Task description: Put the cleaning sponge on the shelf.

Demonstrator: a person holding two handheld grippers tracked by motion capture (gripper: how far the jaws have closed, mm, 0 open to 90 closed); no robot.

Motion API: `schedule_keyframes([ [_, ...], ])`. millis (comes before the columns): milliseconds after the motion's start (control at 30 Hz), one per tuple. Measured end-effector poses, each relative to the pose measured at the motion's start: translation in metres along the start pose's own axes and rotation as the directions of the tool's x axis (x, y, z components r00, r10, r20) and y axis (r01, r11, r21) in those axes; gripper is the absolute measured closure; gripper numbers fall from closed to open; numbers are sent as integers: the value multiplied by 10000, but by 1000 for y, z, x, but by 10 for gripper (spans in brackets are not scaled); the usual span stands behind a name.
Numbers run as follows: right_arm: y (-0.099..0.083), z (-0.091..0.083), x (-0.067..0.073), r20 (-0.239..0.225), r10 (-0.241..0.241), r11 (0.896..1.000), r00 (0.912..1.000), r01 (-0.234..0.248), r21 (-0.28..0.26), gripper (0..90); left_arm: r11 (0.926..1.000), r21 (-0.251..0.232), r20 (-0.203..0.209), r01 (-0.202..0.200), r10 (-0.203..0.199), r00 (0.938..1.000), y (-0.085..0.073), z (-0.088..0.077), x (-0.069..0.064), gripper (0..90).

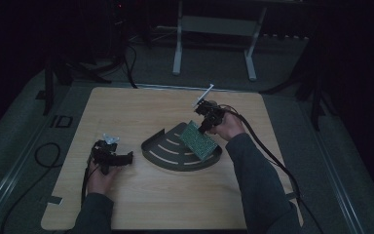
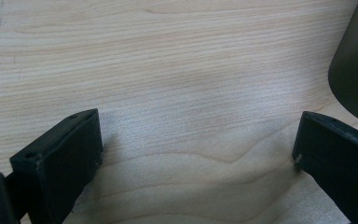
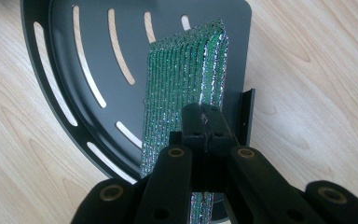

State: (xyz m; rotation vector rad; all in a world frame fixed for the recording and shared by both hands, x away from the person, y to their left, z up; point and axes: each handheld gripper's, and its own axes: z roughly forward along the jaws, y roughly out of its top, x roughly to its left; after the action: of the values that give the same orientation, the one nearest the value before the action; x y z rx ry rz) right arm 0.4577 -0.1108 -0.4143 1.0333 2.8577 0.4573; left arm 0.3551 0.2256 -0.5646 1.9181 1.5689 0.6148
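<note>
The worktop [image 1: 141,204] lies bare along its near edge and across its far left part, so a hand could pass freely there. In the middle sits a dark quarter-round tray [image 1: 175,156] with a raised rim [image 3: 39,79] that blocks a low sweep from the curved side. A green sponge [image 1: 198,140] stands tilted in the tray's right half, pinched by the right gripper [image 1: 205,127], leaving the slotted left half [image 3: 93,60] free. The left gripper [image 1: 121,159] rests just left of the tray, its 2 fingers [image 2: 60,154] wide apart with bare wood between them; the tray's wall [image 2: 356,70] stands close ahead on 1 side.
</note>
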Motion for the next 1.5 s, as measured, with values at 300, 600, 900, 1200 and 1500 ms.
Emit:
schedule_keyframes([
  [300,-6,9,-2,-13,12,10000,10000,-12,91,900,10000,10,0,-7,7,10000,0,0,0,18],
  [600,-5,14,-1,183,-26,9997,9998,22,228,899,10000,13,5,-6,6,10000,0,0,0,18],
  [900,-8,22,-3,256,29,9991,9997,-40,413,899,10000,18,-3,-4,4,10000,0,0,0,17],
  [1200,-9,26,-5,530,34,9989,9986,-59,461,895,10000,22,-4,-9,9,10000,0,0,0,17],
  [1500,-8,31,-9,875,92,9982,9961,-143,580,899,10000,20,-3,-7,7,10000,0,0,0,17],
])
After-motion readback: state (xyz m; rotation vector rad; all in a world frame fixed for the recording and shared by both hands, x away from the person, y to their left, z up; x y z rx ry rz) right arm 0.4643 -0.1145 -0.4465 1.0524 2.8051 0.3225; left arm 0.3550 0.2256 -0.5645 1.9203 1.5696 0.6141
